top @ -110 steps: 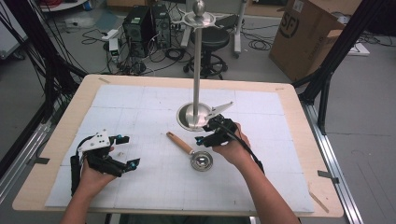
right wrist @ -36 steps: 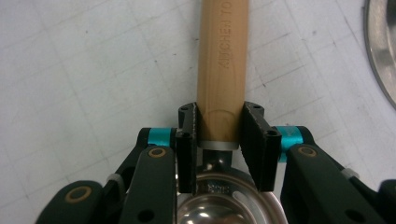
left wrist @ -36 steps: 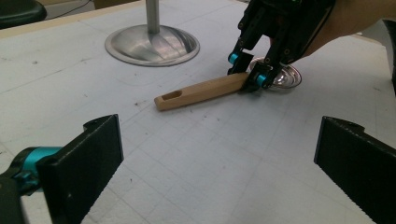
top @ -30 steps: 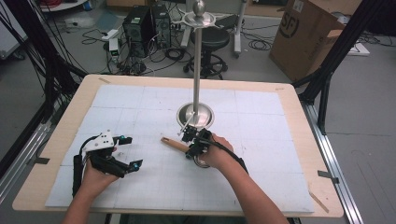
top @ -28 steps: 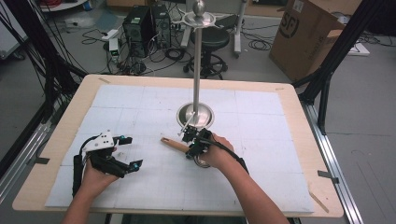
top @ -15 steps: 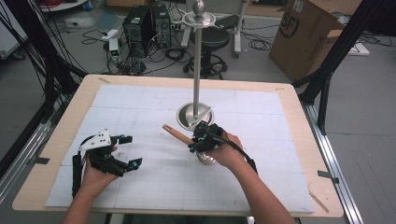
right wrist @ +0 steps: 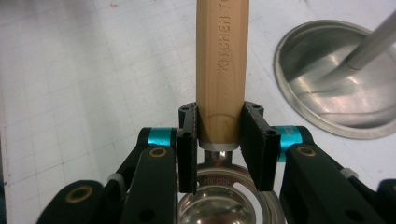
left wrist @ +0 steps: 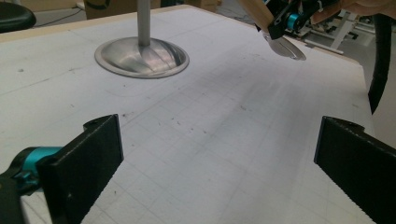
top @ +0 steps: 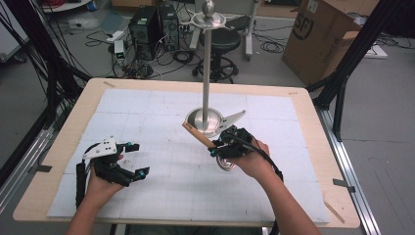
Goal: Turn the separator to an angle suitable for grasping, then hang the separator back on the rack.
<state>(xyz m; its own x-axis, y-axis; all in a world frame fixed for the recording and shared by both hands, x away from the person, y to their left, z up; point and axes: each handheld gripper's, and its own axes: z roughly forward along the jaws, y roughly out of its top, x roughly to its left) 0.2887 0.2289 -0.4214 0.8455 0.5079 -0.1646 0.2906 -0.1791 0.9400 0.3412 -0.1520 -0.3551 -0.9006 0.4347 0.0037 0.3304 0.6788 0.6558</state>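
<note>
So the right gripper [right wrist: 218, 140] is clamped on the strainer's wooden handle [right wrist: 220, 70], held just beside the stand [top: 207, 63].
Next it probably hangs on the stand's top disc; left gripper [left wrist: 215, 154] rests wide open, holding nothing.

Wooden desk [top: 313, 147] overlaid with a white gridded mat [top: 161, 186]; at mid-desk, a round metal stand base [top: 198, 119] bearing an upright pole [top: 207, 68] topped by a disc and a ball. Beyond the far edge, on the grey floor: black stool [top: 222, 41], computer towers [top: 156, 22] amid tangled cables, cardboard box [top: 325, 34] at upper right. Black frame struts at both sides.
</note>
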